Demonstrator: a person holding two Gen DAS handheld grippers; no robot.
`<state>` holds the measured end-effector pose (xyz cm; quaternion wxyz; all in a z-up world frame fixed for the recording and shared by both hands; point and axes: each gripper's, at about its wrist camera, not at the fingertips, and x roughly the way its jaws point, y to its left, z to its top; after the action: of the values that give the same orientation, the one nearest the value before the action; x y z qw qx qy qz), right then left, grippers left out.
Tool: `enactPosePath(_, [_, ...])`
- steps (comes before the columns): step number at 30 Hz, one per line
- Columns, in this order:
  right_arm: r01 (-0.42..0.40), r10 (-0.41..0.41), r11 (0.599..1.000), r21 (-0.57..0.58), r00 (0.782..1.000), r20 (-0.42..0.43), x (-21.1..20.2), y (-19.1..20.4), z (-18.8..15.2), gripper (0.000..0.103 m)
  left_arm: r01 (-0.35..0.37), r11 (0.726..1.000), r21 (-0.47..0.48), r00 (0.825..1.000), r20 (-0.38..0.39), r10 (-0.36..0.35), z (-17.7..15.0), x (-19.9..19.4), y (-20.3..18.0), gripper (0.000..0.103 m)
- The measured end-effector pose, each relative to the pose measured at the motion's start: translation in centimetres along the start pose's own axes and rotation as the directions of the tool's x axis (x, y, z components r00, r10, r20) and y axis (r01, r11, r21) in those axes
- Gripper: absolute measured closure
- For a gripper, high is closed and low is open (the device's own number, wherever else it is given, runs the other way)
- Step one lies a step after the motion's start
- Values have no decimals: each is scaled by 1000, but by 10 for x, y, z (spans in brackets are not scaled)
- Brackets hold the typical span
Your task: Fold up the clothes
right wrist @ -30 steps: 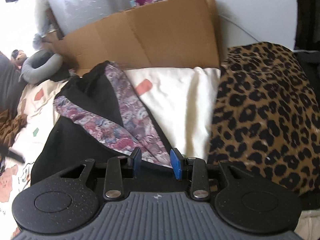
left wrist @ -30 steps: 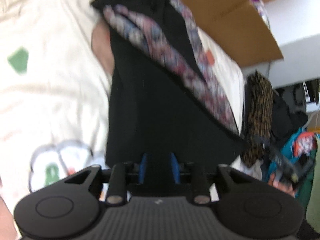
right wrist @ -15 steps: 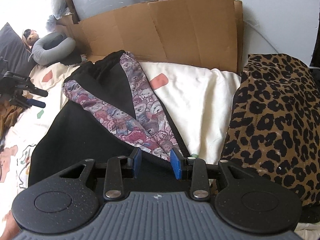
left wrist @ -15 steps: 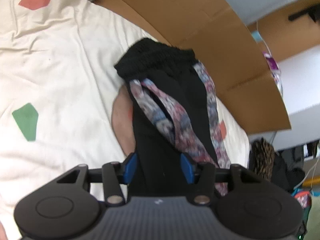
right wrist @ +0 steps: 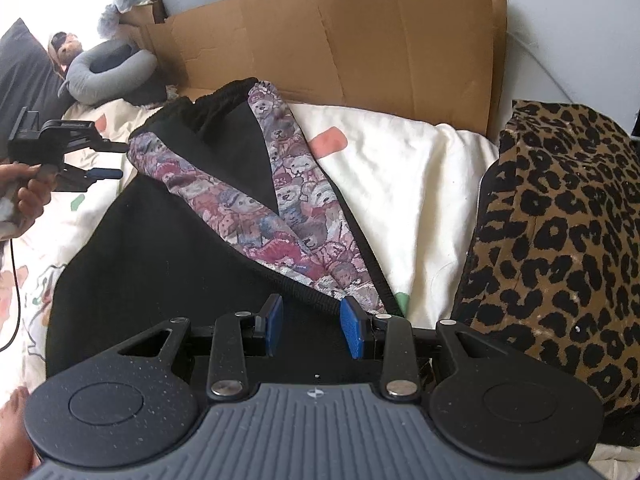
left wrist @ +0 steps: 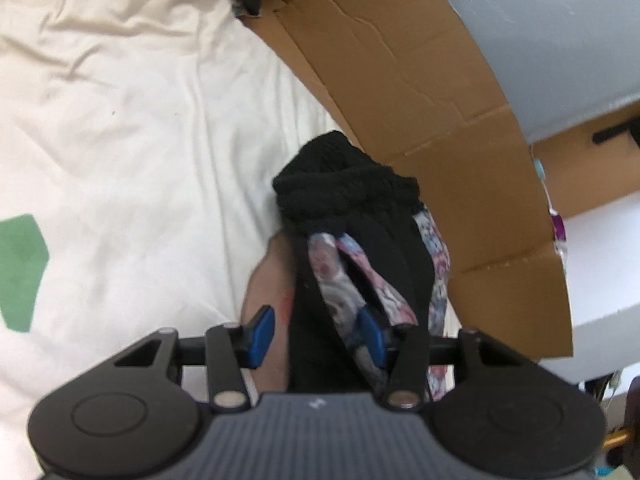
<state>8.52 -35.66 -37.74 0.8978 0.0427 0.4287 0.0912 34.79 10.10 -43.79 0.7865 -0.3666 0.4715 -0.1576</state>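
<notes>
A black garment (right wrist: 160, 264) with a teddy-bear print lining (right wrist: 280, 216) lies on a cream bedsheet (right wrist: 400, 184). In the left wrist view its black ribbed waistband (left wrist: 344, 184) bunches near the cardboard. My left gripper (left wrist: 316, 336) is open, its blue fingers either side of the black fabric. It also shows at the left of the right wrist view (right wrist: 104, 160), open beside the garment's edge. My right gripper (right wrist: 312, 328) is open over the garment's near hem, fingers apart.
A flattened cardboard sheet (right wrist: 360, 48) stands behind the bed. A leopard-print cloth (right wrist: 560, 240) lies to the right. A grey neck pillow (right wrist: 112, 72) and a soft toy sit at the back left. The sheet has green (left wrist: 20, 272) and pink patches.
My left gripper opened, let go of the black fabric and moved up toward the waistband end. My right gripper opened wider over the hem. The garment now lies flatter on the sheet.
</notes>
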Motion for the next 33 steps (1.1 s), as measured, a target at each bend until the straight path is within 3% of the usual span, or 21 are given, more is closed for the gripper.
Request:
enactPosePath(5, [8,-8,1000,-6,1000,-14,5,0,-4,64,53,998,-45,998,40,-51,5,9,15,58])
enactPosePath(9, [7,-7,1000,-12,1000,-23,7,0,-7,64,111,992,-66,993,51,-108,10,12,14,79])
enactPosePath(13, [7,-8,1000,-15,999,-33,11,-1,-9,64,168,983,-78,985,58,-164,13,11,9,87])
enactPosePath(18, [9,-10,1000,-14,999,-39,14,-2,-11,64,205,978,-44,978,57,-202,16,2,-6,87])
enactPosePath(25, [19,-19,1000,-2,999,-41,19,-6,-15,64,193,981,20,981,25,-194,33,11,-41,98])
enactPosePath(33, [24,-21,998,55,999,-50,26,-16,-18,64,130,987,100,991,10,-131,44,26,-83,100])
